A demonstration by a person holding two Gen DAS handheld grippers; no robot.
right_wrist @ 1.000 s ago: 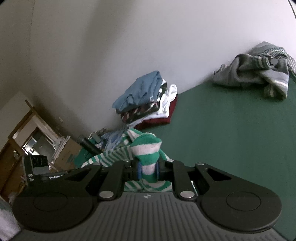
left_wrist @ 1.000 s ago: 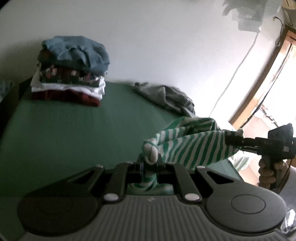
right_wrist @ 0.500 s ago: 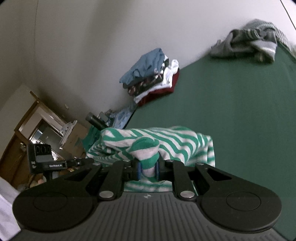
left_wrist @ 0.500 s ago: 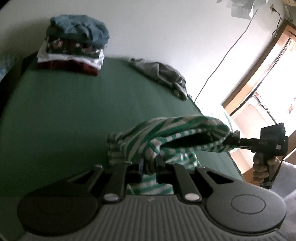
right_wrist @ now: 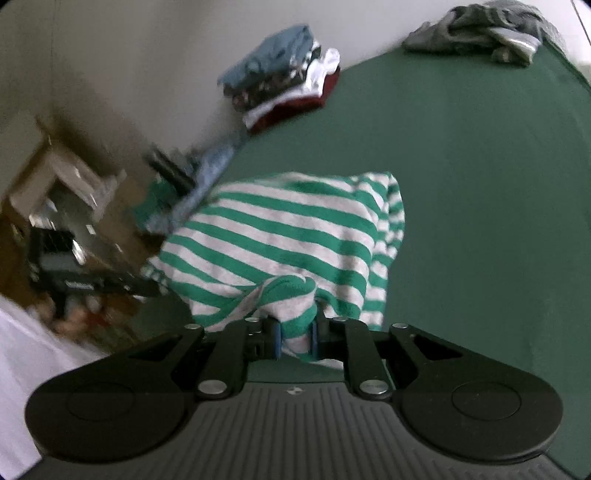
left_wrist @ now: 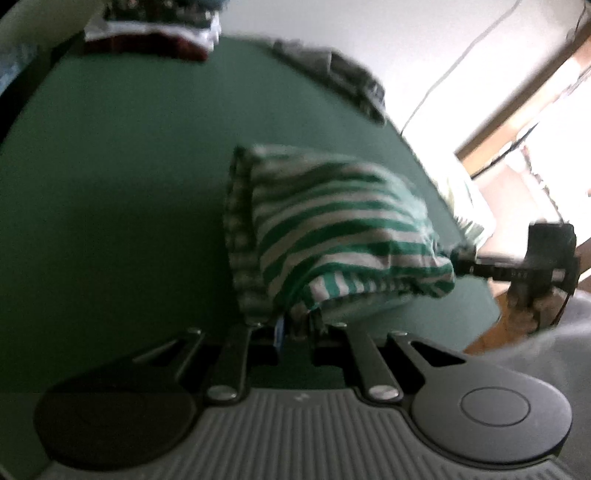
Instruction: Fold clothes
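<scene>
A green-and-white striped garment [left_wrist: 332, 229] hangs between my two grippers over the near part of the green table [left_wrist: 110, 192]. My left gripper [left_wrist: 297, 328] is shut on one bunched end of it. My right gripper [right_wrist: 295, 338] is shut on the other end [right_wrist: 288, 236]. In the left wrist view the right gripper [left_wrist: 458, 264] shows at the far right, pinching the cloth. In the right wrist view the left gripper [right_wrist: 153, 290] shows at the left. The garment's far part drapes toward the table; whether it touches is unclear.
A stack of folded clothes [right_wrist: 284, 85] sits at the far corner of the table by the wall, also in the left wrist view [left_wrist: 155, 33]. A crumpled grey garment [right_wrist: 480, 29] lies at the far edge. Furniture and clutter [right_wrist: 66, 192] stand beyond the table's left edge.
Both grippers have moved down and forward with the striped garment. It now spreads out flatter and lower over the table; the folded stack appears farther up in both views.
</scene>
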